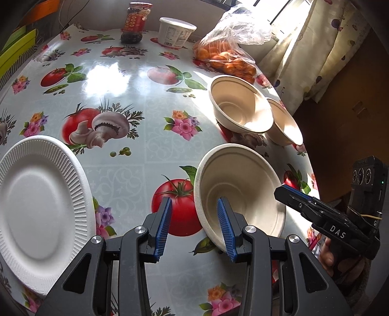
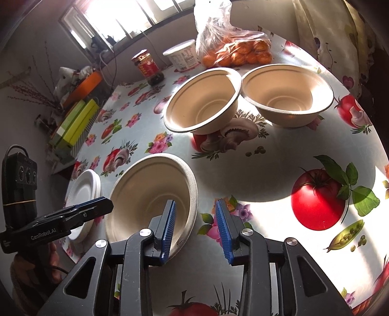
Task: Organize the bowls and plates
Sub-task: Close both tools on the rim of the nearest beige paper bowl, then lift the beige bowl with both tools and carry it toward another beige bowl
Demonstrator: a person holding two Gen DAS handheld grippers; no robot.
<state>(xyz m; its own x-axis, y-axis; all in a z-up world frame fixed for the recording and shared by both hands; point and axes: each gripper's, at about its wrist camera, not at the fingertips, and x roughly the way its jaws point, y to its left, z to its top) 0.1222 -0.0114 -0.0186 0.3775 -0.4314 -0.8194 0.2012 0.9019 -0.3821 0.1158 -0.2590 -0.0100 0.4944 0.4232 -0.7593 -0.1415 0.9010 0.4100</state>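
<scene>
This is somebody's home, a lived-in dining corner — not a lab or shop. The table (image 1: 116, 155) wears a glossy oilcloth printed with tomatoes, mushrooms, peas and flowers. At its far edge stand a jar of dark sauce with a red label (image 1: 136, 23), a white lidded tub (image 1: 176, 31) and a thin plastic bag of small oranges (image 1: 226, 60). A patterned curtain (image 1: 323, 48) hangs beside a bright window (image 2: 126, 17) with cables along its sill. To one side, green boxes (image 2: 73, 124) and an orange container (image 2: 85, 85) are stacked — ordinary household clutter.
</scene>
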